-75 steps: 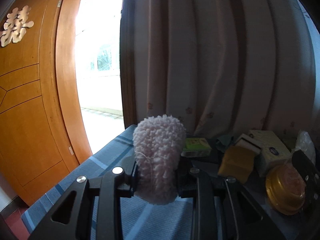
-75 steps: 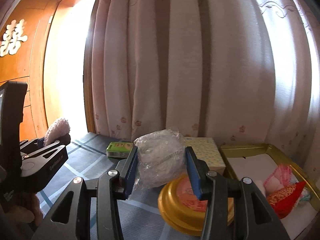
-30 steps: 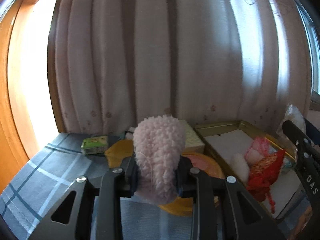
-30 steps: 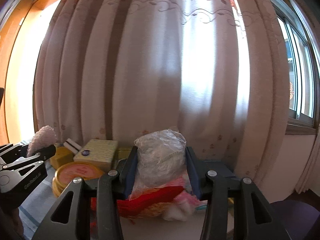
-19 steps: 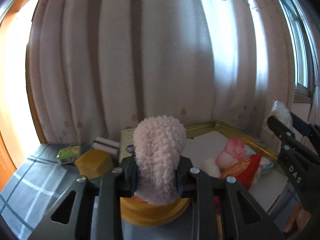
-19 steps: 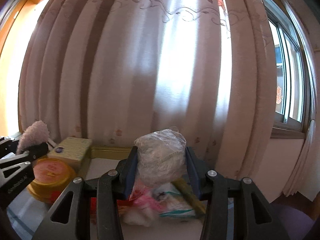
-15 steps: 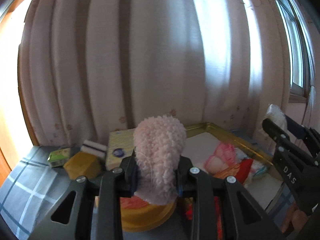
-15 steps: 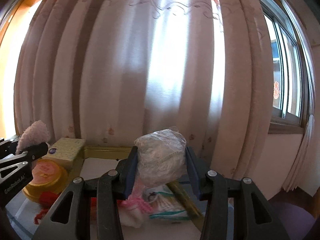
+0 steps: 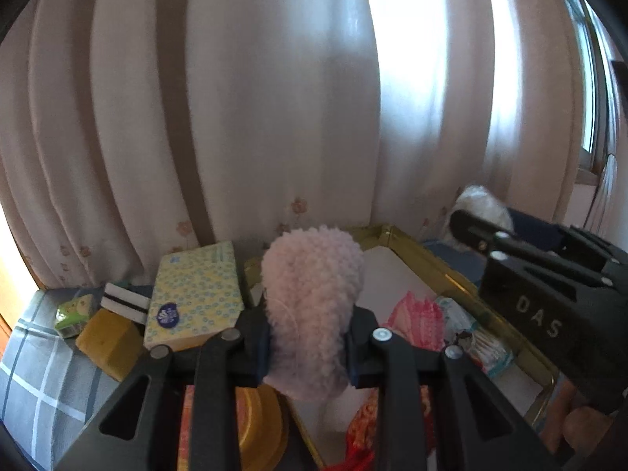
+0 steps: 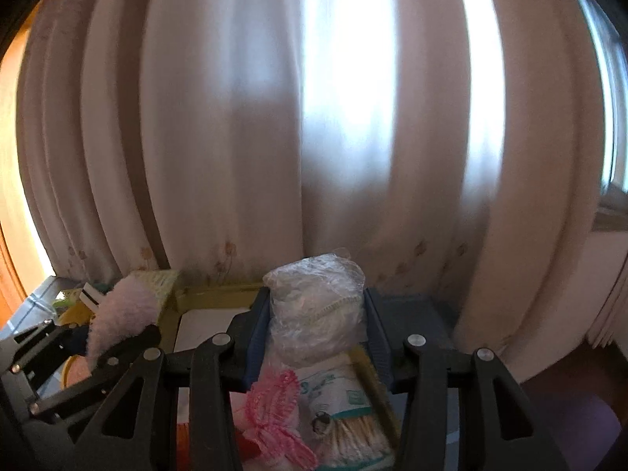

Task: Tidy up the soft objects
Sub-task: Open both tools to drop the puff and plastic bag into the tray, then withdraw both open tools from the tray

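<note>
Left wrist view: both claws loaded above the gold tray (image 9: 451, 271).
Left claw (image 9: 310, 341) clamps a fluffy pink pouf (image 9: 312, 298); right claw (image 10: 316, 333) clamps a plastic-wrapped bundle (image 10: 316, 306); tray lies directly below-ahead.

Tray's (image 9: 439, 271) far half clear (near side cluttered).

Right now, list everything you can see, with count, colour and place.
fluffy pad: one, pale pink, gripped in left tongs
plastic bag: one, clear with white contents, gripped in right tongs
tray: one, gold rim, white inside, by the curtain
pink frilly item: one, in the tray
cotton swabs pack: one, in the tray
tissue pack: one, yellow dotted, left of the tray
sponge: one, yellow, left of the tissue pack
round tin: one, yellow, below left tongs
curtain: pale pink, behind
left tongs: black
right tongs: black
</note>
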